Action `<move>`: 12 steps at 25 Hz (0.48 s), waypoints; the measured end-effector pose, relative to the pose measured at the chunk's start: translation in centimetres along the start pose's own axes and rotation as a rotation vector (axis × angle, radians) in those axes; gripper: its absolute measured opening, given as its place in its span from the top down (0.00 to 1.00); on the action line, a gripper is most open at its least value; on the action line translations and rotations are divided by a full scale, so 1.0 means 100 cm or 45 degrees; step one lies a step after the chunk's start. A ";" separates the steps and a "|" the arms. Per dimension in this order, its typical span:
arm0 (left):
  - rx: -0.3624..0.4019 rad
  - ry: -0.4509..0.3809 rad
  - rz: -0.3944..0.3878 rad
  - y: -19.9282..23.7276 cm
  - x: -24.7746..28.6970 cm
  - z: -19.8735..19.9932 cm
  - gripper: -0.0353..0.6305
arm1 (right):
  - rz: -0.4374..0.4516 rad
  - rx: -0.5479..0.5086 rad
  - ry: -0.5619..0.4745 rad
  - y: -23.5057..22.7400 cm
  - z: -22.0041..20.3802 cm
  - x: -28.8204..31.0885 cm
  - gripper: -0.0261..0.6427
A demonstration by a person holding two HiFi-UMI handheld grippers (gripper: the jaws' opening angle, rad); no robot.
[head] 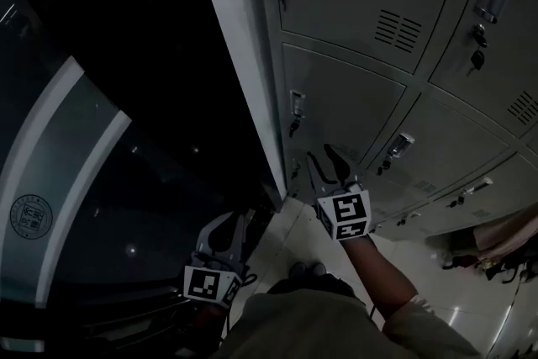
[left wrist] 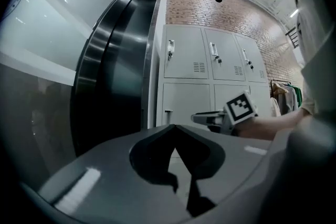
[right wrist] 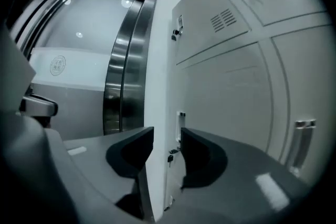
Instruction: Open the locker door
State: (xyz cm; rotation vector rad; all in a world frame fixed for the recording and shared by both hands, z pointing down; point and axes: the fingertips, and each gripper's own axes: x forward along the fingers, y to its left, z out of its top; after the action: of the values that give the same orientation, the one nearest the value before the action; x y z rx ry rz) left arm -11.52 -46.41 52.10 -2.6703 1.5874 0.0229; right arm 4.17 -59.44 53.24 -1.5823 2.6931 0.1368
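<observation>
A bank of grey lockers [head: 370,29] fills the right of the head view. My right gripper [head: 326,157] is held level close in front of a low left-column locker door [head: 349,109]. Its jaws are open with nothing between the pads. In the right gripper view, the right gripper [right wrist: 167,134] frames that column's edge, a small door handle [right wrist: 181,122] and a key [right wrist: 170,156] beyond the gap, still apart from them. My left gripper [head: 234,219] hangs lower left, away from the lockers. In its own view the left gripper [left wrist: 174,126] has its tips meeting, holding nothing.
A dark curved glass and steel wall [head: 76,181] with a round emblem [head: 31,214] runs along the left of the lockers. Clothes hang on a rack [head: 504,252] at the far right. Pale tiled floor [head: 290,235] lies below. A brick wall [left wrist: 231,13] rises above the lockers.
</observation>
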 end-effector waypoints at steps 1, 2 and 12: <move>-0.004 0.025 0.015 0.001 -0.003 -0.002 0.86 | 0.007 -0.019 0.028 0.001 -0.009 0.017 0.74; -0.012 0.055 0.028 0.002 -0.006 -0.005 0.86 | 0.011 -0.038 0.057 0.002 -0.018 0.033 0.73; -0.037 0.050 0.070 0.033 -0.018 -0.010 0.86 | -0.055 0.056 0.224 -0.013 -0.074 0.131 0.69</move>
State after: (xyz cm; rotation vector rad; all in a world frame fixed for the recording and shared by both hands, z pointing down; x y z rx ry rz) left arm -15.31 -46.43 53.04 -2.6641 1.6848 -0.0053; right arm -0.83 -72.12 59.74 -1.7142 2.7649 -0.0645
